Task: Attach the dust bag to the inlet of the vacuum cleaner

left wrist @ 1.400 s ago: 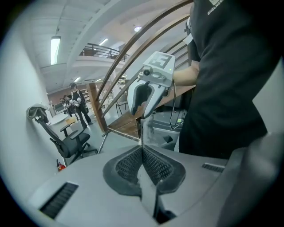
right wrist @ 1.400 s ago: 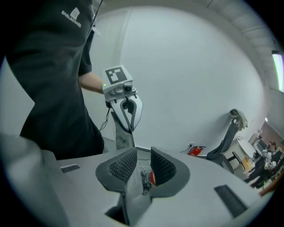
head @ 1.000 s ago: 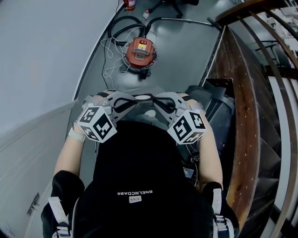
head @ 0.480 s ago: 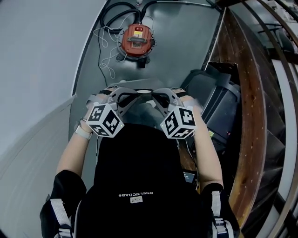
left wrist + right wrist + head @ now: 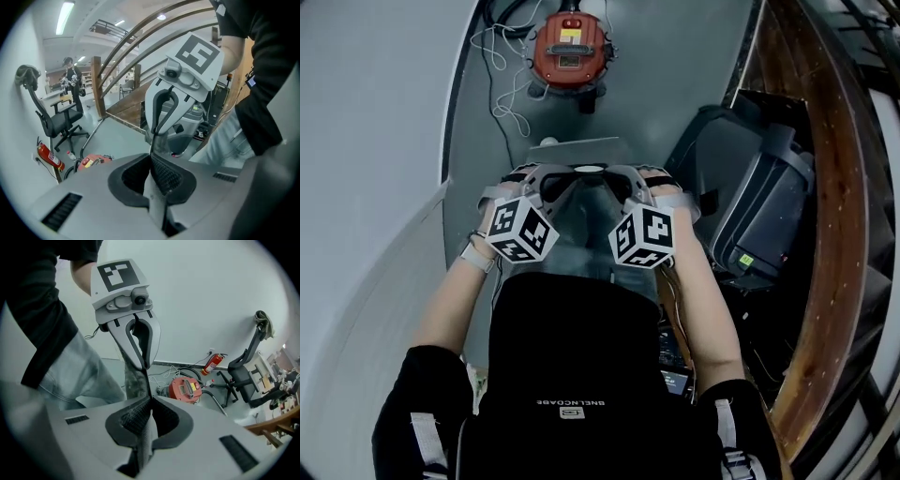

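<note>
Left gripper (image 5: 154, 161) and right gripper (image 5: 147, 409) are both clamped on the grey dust bag (image 5: 585, 212), held near the body. It looks light, soft and floppy, so best gripped along the edge. Vacuum cleaner (image 5: 570, 47) is far off on the floor.

Head view overhead; gripper views opposed, sharing vacuum (image 5: 570, 47)

Dust bag (image 5: 581, 220) lwr part hidden; vac hose (image 5: 497, 11) cut at edge.

Left gripper (image 5: 151, 158): jaws pinched on the bag (image 5: 156, 204)
Right gripper (image 5: 155, 135): opposite, gripping the same bag
Vacuum (image 5: 93, 161): red, on the floor
Extinguisher (image 5: 49, 157): beside the wall
</note>
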Demonstrator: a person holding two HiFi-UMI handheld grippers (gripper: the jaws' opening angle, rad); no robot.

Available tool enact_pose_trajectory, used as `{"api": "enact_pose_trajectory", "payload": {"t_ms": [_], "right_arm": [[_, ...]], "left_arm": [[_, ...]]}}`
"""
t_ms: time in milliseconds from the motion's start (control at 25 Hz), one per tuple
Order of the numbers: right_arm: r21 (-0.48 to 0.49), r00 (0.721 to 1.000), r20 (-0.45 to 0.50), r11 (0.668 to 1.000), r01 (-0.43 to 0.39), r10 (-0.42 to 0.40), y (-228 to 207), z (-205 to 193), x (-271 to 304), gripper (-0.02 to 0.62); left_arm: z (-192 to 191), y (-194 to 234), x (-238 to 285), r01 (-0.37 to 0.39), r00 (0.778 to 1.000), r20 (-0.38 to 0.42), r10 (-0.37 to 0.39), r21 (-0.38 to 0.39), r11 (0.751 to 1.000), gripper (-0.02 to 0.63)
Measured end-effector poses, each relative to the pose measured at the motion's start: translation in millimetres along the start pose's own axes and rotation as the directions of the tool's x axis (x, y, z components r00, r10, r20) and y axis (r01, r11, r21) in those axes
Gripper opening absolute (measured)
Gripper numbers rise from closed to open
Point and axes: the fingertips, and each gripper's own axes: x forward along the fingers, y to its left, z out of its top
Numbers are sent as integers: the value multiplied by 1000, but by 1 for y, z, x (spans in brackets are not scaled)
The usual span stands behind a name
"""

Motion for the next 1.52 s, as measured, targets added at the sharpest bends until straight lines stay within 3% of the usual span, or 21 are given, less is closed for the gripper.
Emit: {"api": "enact_pose_trajectory", "payload": {"t_ms": [200,480,720,1200,1520], "right_arm": [[39,998,-45,999,38,-36,-5,-31,67,32],[104,996,-80,993,52,-44,-11,-76,153,32],[125,993,-93,989,83,-72,-16,-106,223,32],[171,987,-127,978,122,-101,-16,-158,343,32],[182,978,-148,968,173,-147,-32,-181,392,34]], "left_arm": [[-47,18,58,5,1000,-31,-3,42,999,17],[-105,38,138,41,999,-15,-41,-10,999,18],[-154,58,196,2,999,-44,-1,26,1000,18],[-241,80,292,-22,994,-107,22,7,1000,18],[-268,104,334,-39,995,-94,42,35,999,18]]}}
